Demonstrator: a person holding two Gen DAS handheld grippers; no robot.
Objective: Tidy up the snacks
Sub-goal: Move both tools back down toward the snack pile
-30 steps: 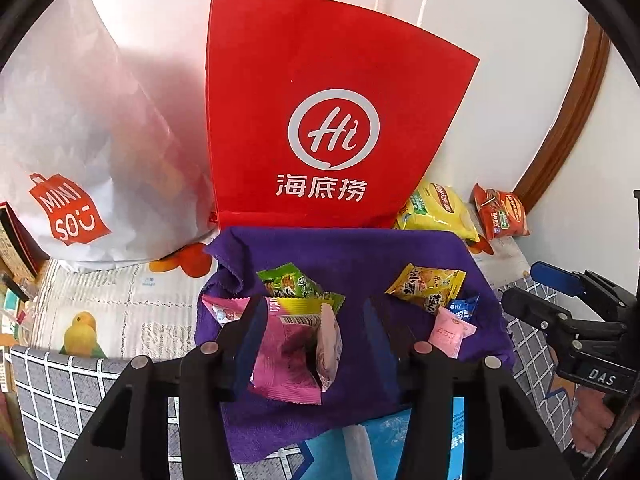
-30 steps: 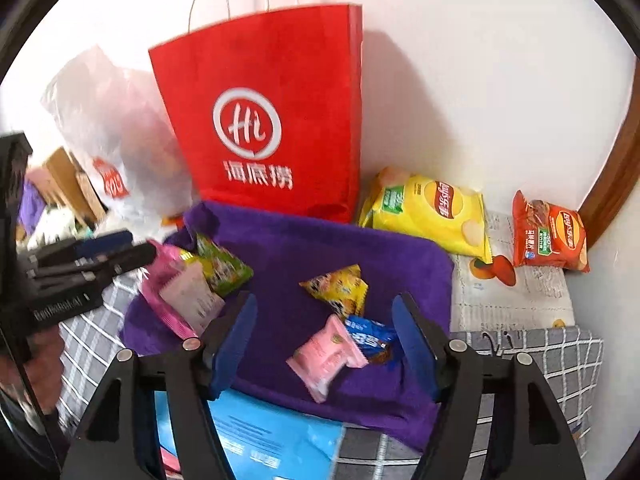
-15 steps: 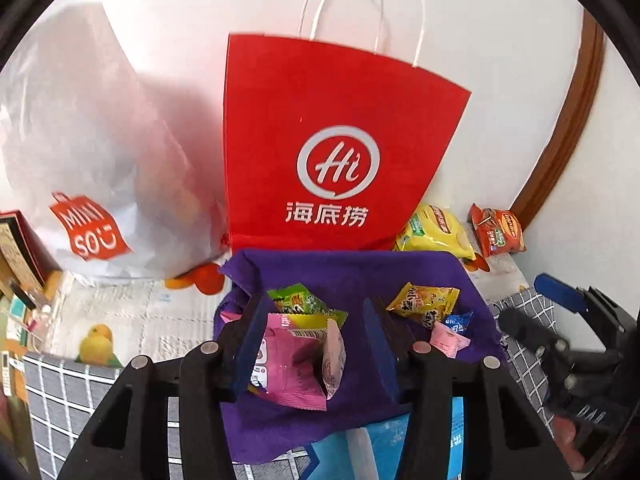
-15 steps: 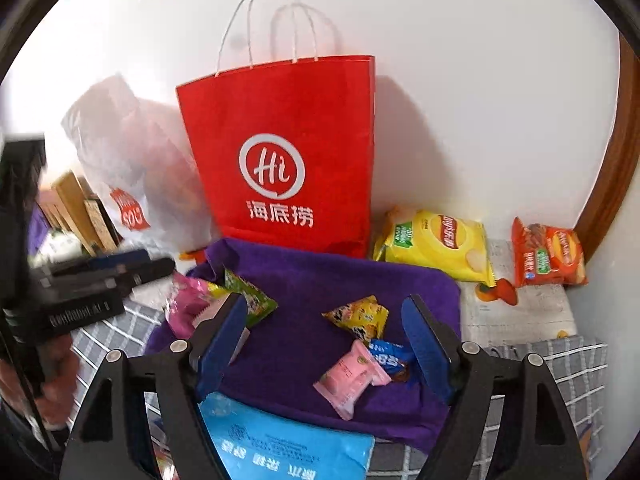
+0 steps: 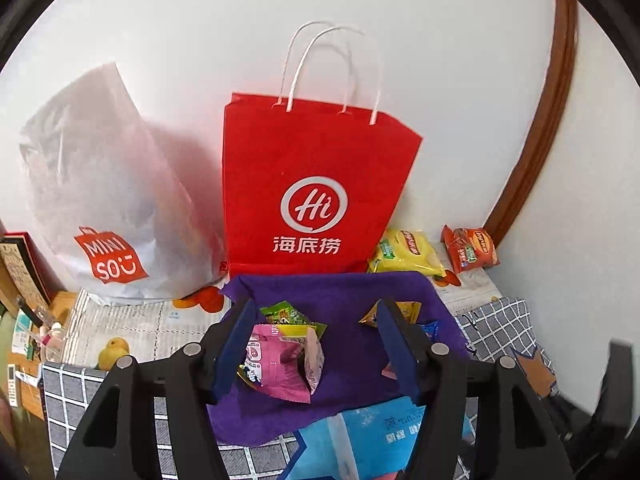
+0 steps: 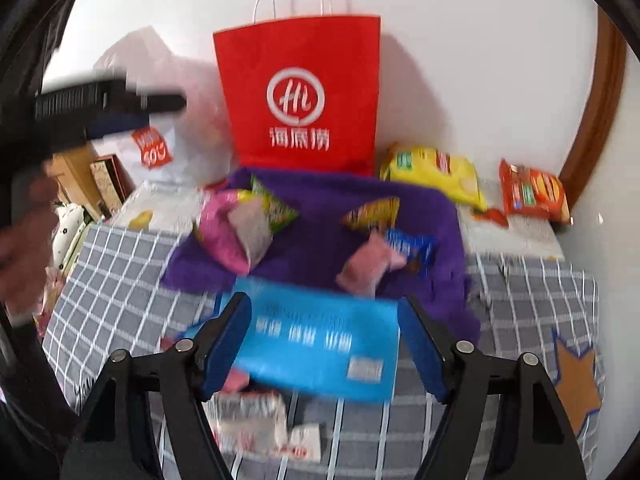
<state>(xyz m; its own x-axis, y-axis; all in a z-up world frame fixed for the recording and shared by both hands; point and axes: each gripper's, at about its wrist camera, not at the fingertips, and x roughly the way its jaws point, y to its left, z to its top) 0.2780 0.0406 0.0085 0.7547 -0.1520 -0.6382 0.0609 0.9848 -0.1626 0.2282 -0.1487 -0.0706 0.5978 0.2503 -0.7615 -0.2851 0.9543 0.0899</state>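
- While its jaws are opening, the left gripper [image 5: 316,354] has the pink snack packet [image 5: 276,364] between them: the packet lies against the left finger [image 5: 236,348], clear of the right one.
- The right gripper [image 6: 324,344] is closing, its jaws apart with nothing pressed between them, over a blue packet [image 6: 320,344] on the checked cloth [image 6: 120,264].
- Beyond, on the purple towel [image 5: 344,292], lie a green snack [image 5: 286,314], a yellow-orange snack [image 6: 374,210], a small pink packet [image 6: 364,264] and a small blue one [image 6: 410,246].
- Behind the towel a red paper bag [image 5: 316,192] stands upright against the wall, a white plastic bag [image 5: 108,208] to its left.
- Right of the red bag lie a yellow chip bag [image 6: 436,174] and an orange-red one [image 6: 534,194].
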